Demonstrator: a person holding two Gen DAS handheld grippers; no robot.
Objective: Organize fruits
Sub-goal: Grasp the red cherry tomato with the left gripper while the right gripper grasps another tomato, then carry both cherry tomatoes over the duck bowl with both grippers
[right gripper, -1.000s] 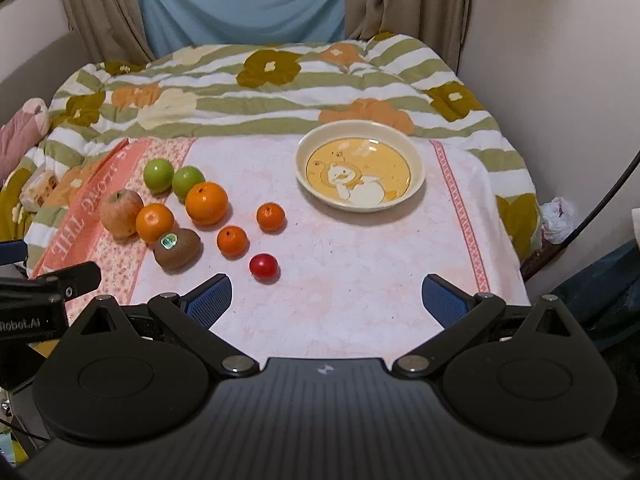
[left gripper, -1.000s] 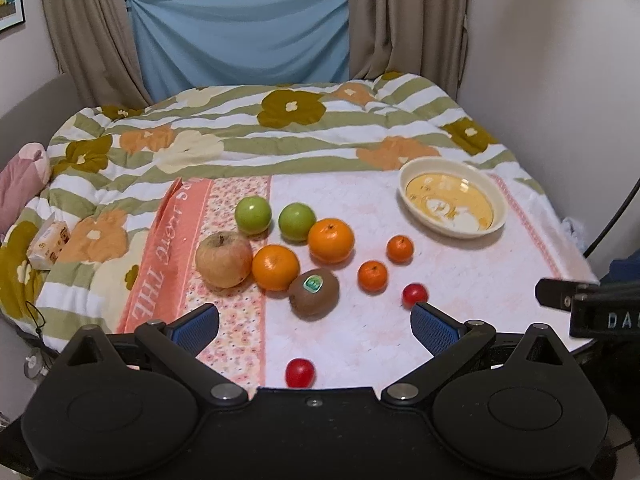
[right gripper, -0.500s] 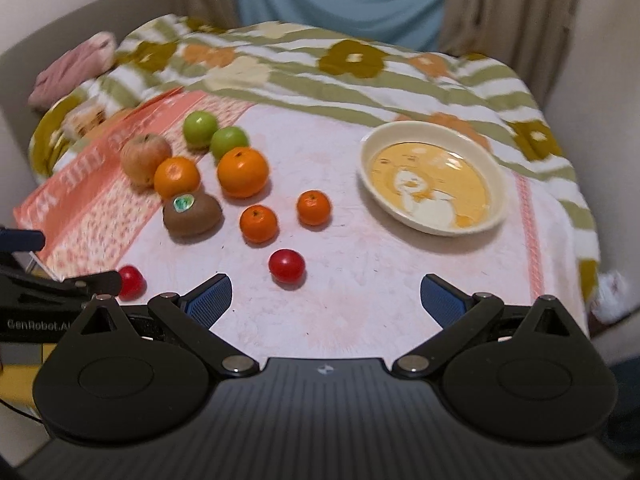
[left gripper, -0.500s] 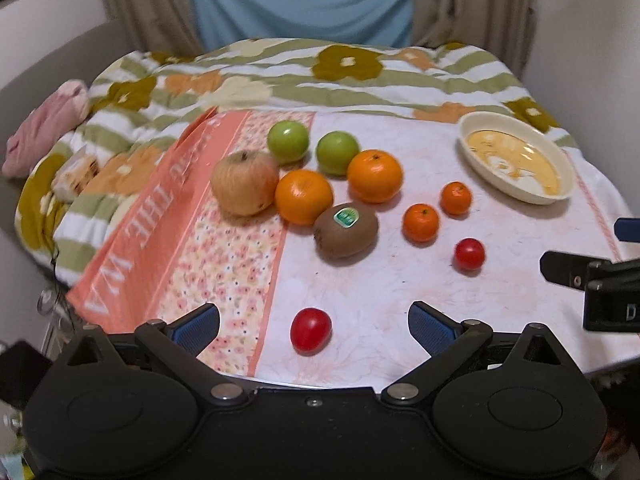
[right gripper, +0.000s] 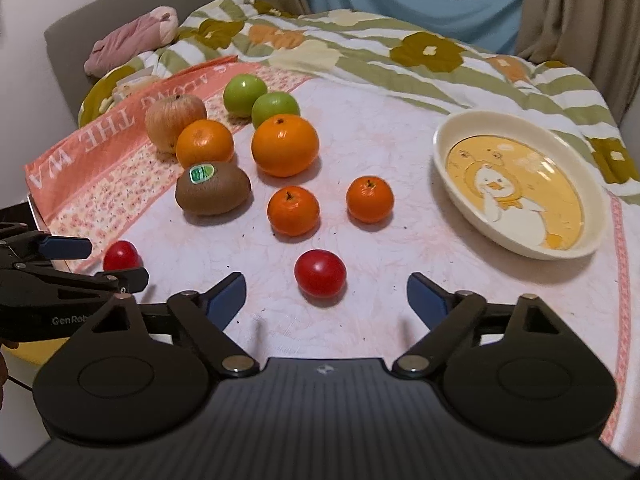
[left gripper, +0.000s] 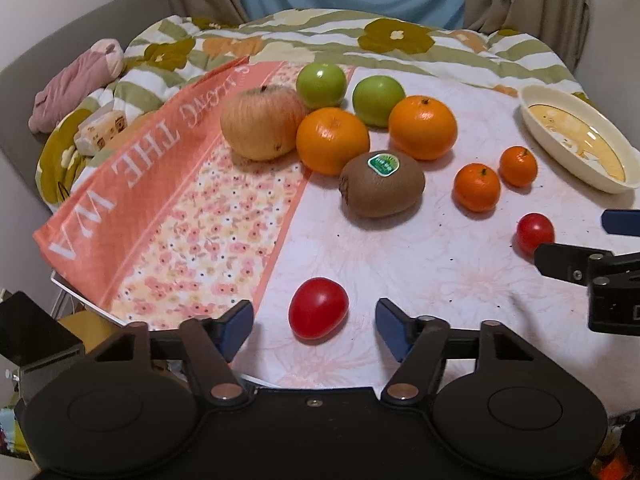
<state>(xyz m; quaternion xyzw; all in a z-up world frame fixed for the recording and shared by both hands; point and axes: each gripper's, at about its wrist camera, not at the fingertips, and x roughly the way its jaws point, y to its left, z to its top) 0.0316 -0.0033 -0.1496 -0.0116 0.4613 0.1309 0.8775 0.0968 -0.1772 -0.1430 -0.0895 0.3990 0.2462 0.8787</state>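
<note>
Left tool [right gripper: 94,256] partly hides near tomato [right gripper: 121,255].

Second red tomato [left gripper: 535,233] partly hidden behind right tool [left gripper: 592,256]; bowl [left gripper: 576,152] blurred.

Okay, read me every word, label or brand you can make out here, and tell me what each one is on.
"ALONG THE WA": white letters on the orange band of the cloth, seen upside down; its ends are cut off.
"GenRob": on the left gripper, in the right wrist view; the rest is hidden.
Green sticker on the kiwi: print too small to read.
Tissue pack on the quilt: markings too blurred to read.
</note>
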